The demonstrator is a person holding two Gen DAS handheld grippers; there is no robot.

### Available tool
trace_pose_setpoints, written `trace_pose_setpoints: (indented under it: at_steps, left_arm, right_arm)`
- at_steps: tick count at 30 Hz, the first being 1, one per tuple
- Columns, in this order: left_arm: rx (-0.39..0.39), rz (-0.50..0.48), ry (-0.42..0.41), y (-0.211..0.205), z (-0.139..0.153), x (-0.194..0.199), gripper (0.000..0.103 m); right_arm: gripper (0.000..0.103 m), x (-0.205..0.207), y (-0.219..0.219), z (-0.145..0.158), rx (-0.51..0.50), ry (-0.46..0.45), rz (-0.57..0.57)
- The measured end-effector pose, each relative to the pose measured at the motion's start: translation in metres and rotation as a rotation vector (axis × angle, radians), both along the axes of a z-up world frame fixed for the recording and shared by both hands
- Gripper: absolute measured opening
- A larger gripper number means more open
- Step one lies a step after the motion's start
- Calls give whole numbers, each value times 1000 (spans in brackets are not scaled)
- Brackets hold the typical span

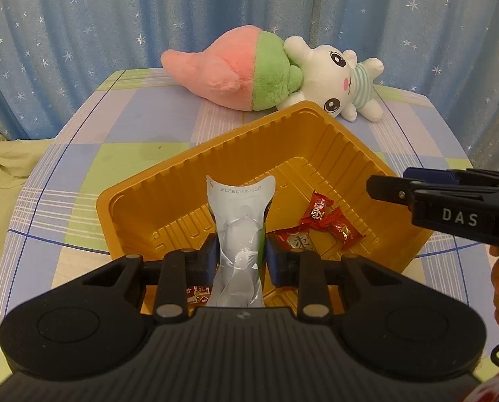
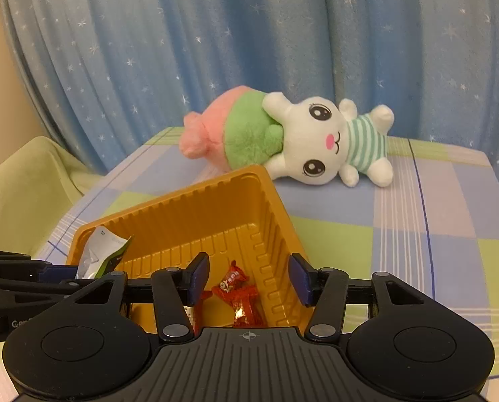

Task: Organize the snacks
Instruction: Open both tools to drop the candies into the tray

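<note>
Two grippers work over one gold tray (image 1: 155, 181) on a checked tablecloth (image 1: 142, 124). Left wrist view: the left gripper (image 1: 241, 254) is clamped on a silver snack packet (image 1: 239, 231), blue pads pressing both its sides; the packet's long axis runs straight out along the fingers, its printed end standing up over the tray floor, so the packet is already above the tray and looks due for a drop. Red candies (image 1: 330, 221) lie on the tray floor just right of the packet, with a bigger red wrapper (image 1: 294, 241) touching the right pad's side. The right gripper (image 1: 386, 189) pokes in from the right edge above the tray rim. A plush rabbit (image 1: 333, 80) lies behind the tray, well apart. Right wrist view: the right gripper (image 2: 248, 278) has its jaws apart, nothing between the pads, hanging over the candies (image 2: 237, 293) lying in the tray (image 2: 216, 184) directly below the gap; likely just let go there. The left gripper (image 2: 58, 271) enters from the left with the packet (image 2: 100, 251) sticking up near the tray's left wall. Left is the nearer hand for the packet; it needs only to unclench.
</note>
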State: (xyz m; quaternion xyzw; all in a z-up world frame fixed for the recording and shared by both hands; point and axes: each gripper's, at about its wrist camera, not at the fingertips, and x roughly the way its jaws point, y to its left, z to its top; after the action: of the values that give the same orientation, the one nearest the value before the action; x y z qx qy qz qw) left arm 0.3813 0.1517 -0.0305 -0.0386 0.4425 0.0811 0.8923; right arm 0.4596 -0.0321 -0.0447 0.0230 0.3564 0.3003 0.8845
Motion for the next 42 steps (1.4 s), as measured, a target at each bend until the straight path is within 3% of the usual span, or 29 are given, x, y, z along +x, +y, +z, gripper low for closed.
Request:
trace_pose_setpoints:
  at_steps: [11,12,13,15,31,42]
  left_arm:
    - [6,8,-2,4,-2,6,27]
    - [12,10,-13,4,-1,7,30]
    - [20,10,-21,4,-1,7,46]
    - [47,19,-29,4,-1,8,58]
    - [-29,38,-32,4,18,-33,58]
    - [-77,51,-49,-12,39,-88,59]
  right_arm:
    - [53,-4,-4,1,18,13,0]
    - [53,-4,-4,2,18,11,1]
    - [53,-5,-4,2,18,8,2]
    - [53,-8,-4,4,18,5,7]
    - [74,-39,-12,13,23,-20,29]
    - [78,-80,-39,27,71,-12,6]
